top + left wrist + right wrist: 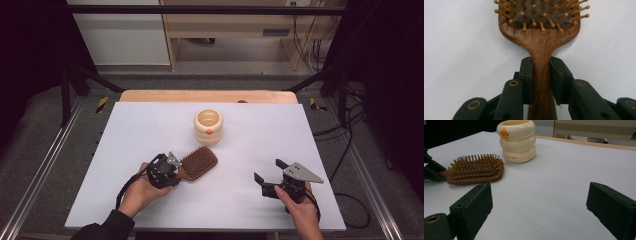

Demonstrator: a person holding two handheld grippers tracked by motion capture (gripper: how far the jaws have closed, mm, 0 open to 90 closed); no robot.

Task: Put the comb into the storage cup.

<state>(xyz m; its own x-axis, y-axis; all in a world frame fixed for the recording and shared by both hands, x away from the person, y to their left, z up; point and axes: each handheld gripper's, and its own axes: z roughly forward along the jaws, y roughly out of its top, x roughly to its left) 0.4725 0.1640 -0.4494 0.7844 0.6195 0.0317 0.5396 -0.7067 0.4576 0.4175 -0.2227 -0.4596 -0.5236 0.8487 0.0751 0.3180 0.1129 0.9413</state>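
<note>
1. Left gripper [541, 82] shut tight on neck of brown wooden paddle hairbrush [541, 47], pads on both sides of handle.
2. Brush lying flat on white table [150, 130], pins up, long way pointing from jaws toward cream ringed duck cup [208, 127], just past it.
3. Right gripper [270, 177] wide open, nothing inside, well apart.
4. Left hand nearer, so prob. lifts brush twd cup.

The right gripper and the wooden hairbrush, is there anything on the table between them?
No. In the high view, bare white table separates the right gripper from the hairbrush; the cream cup stands farther back.
</note>
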